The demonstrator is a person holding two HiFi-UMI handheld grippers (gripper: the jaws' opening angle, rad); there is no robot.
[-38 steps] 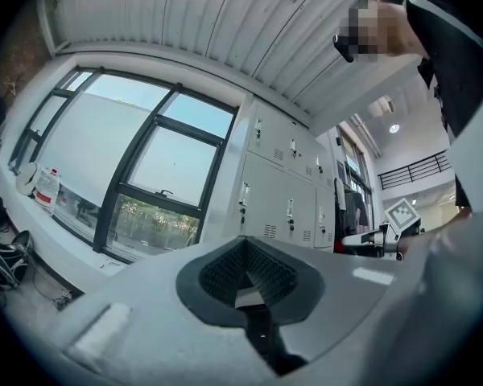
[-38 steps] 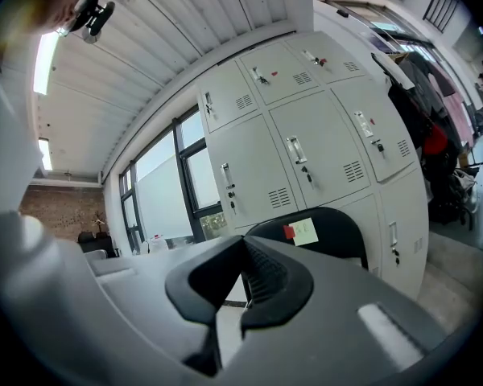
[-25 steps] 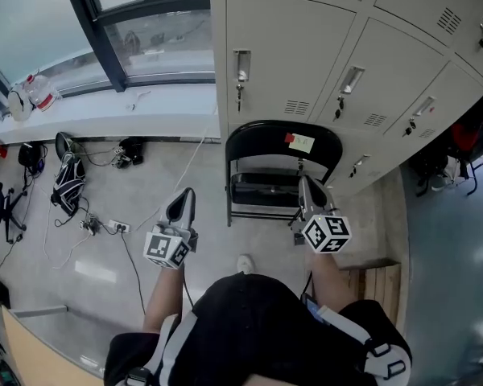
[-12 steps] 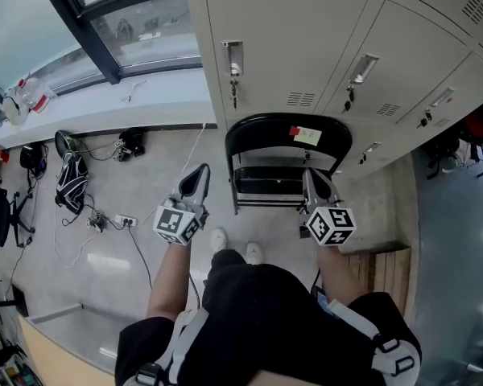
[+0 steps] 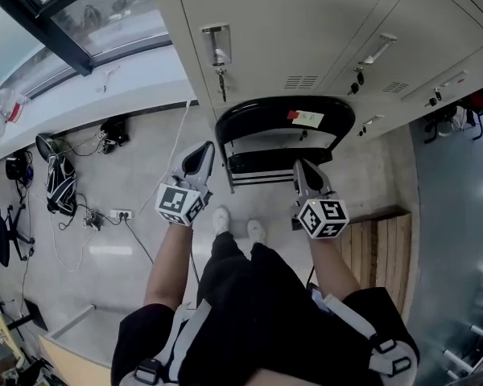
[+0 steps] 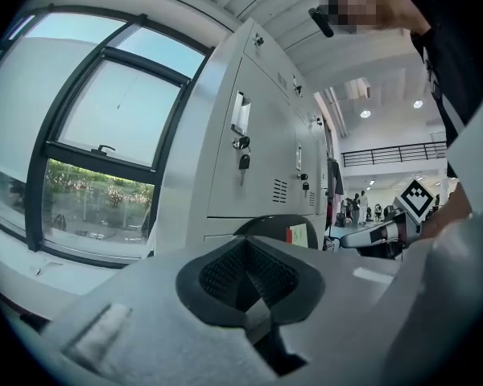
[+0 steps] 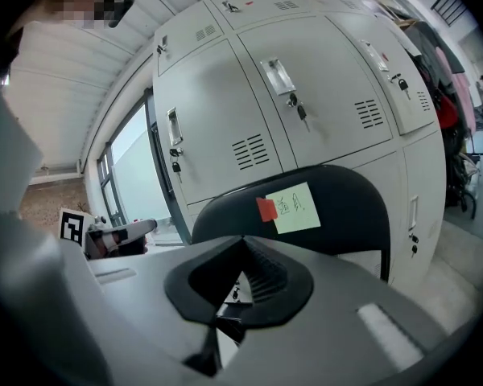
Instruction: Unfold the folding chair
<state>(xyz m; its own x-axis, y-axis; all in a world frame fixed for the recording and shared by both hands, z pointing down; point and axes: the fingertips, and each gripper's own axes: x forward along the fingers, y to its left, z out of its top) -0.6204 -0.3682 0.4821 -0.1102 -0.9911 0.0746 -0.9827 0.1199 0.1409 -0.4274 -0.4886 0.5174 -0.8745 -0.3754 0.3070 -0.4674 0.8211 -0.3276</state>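
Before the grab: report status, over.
Left tongs, right tongs shut, empty. Folding chair folded against lockers, not gripped. No obstruction seen.

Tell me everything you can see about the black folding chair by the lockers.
The folding chair is black, with a curved, padded-looking backrest on a dark tube frame. A yellow sticky note with a red tab is stuck on the backrest. Its seat looks flipped up, so it seems folded. It stands upright on the grey floor, close against the grey lockers. The left gripper and right gripper hover shut just in front; neither holds it.
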